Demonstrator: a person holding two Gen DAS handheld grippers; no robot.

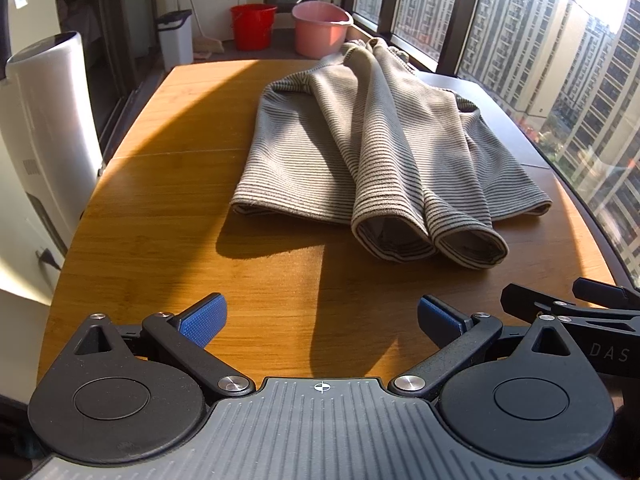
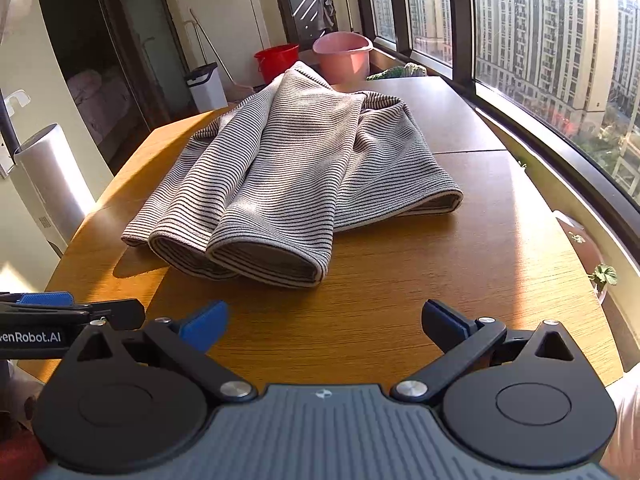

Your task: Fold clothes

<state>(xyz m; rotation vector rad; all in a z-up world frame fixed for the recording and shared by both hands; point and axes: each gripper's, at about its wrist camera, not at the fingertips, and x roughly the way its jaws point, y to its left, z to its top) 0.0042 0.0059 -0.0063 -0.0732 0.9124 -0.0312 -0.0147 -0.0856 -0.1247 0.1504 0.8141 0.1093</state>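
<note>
I am holding my left gripper (image 1: 322,318) with jaws spread wide above the wooden table (image 1: 160,220), facing the striped garment (image 1: 360,152) lying ahead.

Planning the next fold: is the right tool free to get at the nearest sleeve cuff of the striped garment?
Probably yes. The right tool is open and empty, and only bare wooden table lies between it and the sleeve cuff.

The right gripper (image 1: 600,312) shows the letters "DAS" on its side; the left gripper (image 2: 60,312) reads "enRobot.AI", its start cut off.
</note>
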